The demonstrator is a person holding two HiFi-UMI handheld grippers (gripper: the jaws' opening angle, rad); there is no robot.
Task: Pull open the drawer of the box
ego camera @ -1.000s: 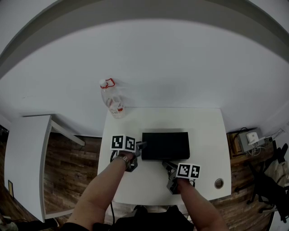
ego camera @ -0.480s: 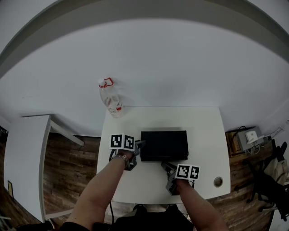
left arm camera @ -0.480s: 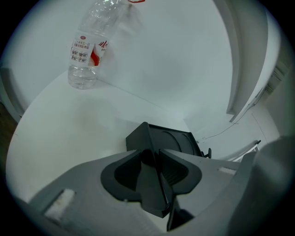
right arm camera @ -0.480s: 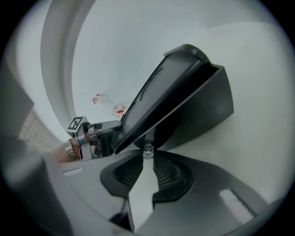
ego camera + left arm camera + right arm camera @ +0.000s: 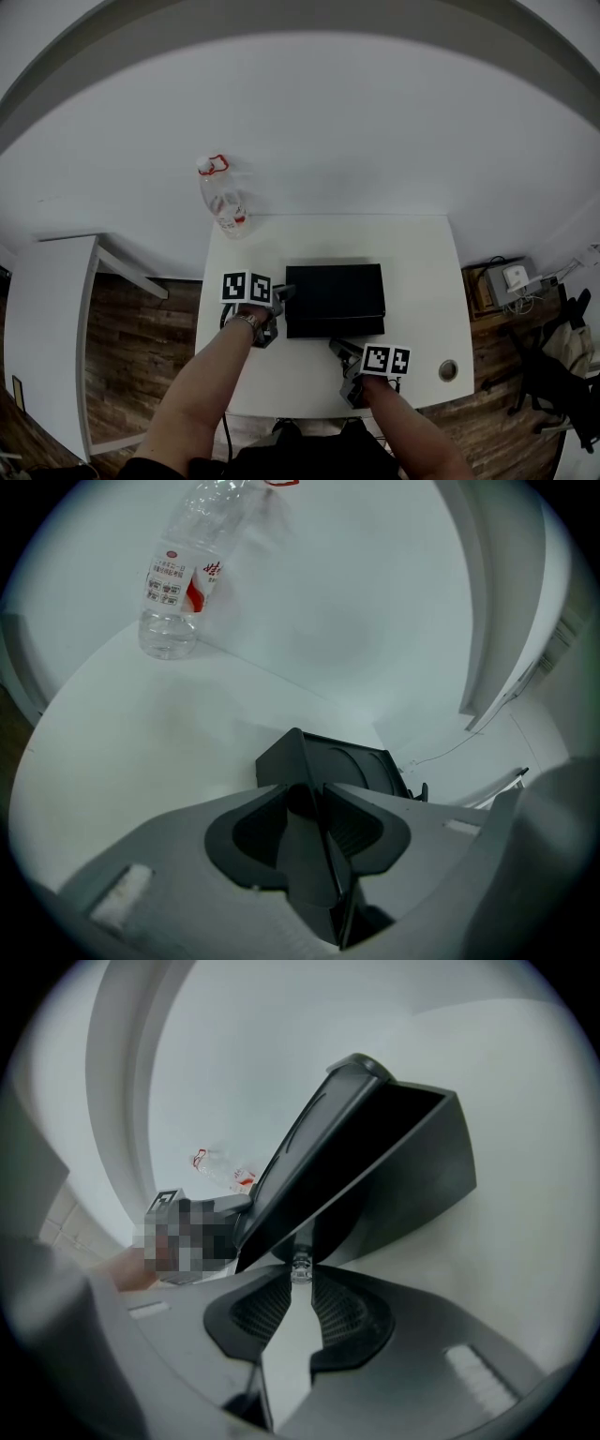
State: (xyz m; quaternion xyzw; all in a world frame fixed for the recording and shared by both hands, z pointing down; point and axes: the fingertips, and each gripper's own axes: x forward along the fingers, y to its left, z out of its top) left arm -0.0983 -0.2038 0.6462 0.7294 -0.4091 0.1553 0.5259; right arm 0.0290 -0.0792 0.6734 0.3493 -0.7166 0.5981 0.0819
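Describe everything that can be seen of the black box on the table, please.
The black box is a flat, matte, rectangular case with rounded corners, plastic by its look. It lies flat in the middle of the white table. At its front is a drawer that seems drawn out a little, with a small clear knob. The right tongs are closed on this knob; the closed left tongs are at its left end, perhaps touching it.

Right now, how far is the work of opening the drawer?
Done: right gripper is shut on the drawer's small clear knob. In hand: the drawer looks partly out of the black box; shut left gripper sits at its corner. Left: pulling it fully open.
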